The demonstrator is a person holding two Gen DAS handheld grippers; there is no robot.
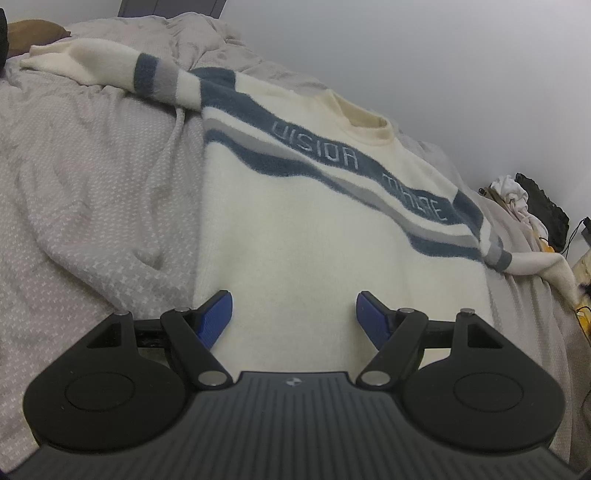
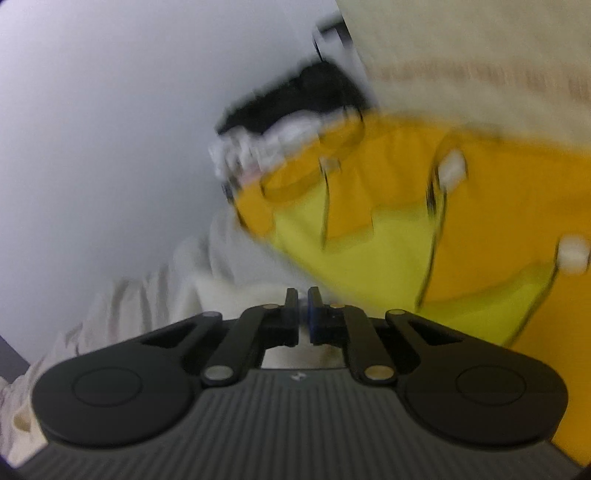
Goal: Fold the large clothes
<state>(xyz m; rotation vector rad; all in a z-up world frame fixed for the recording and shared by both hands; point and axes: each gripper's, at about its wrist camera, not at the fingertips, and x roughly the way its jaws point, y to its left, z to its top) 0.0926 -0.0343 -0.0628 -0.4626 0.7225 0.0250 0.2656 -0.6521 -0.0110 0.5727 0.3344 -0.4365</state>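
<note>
Hovering over the lower body of the sweater [image 1: 295, 229], the left gripper [image 1: 294, 317] has its blue pads [image 1: 218, 317] spread wide apart, nothing between them. Both pads sit above the cream knit near the hem; whether they touch the fabric cannot be told.

Sweater lies flat, front up, on a grey patterned bedspread [image 1: 92, 206]. Cream body, blue and grey stripes across the chest with pale lettering, neck hole [image 1: 360, 110] at the far end. Left-hand sleeve [image 1: 110, 66] stretches out toward the upper left, striped near the shoulder, cuff end lying on rumpled bedding. Other sleeve [image 1: 532, 258] runs off to the right edge of the bed, also striped near the shoulder. Pile of white and black items [image 1: 532, 206] sits beyond it by the wall. Brown pillow [image 1: 33, 31] shows at top left corner.

Right gripper [image 2: 303, 314] has its fingers nearly together with only a thin slit between; pale cloth shows behind the slit, but the blur hides whether anything is pinched, so cannot tell. Right wrist view is heavily motion-blurred. Cream fabric [image 2: 147, 295] lies just beyond and under the tips. Yellow and orange cloth [image 2: 406, 229] fills the right side, with white toggles and cords on it. Black and white smear [image 2: 280, 122] sits above that, against a plain pale wall [image 2: 110, 110].
</note>
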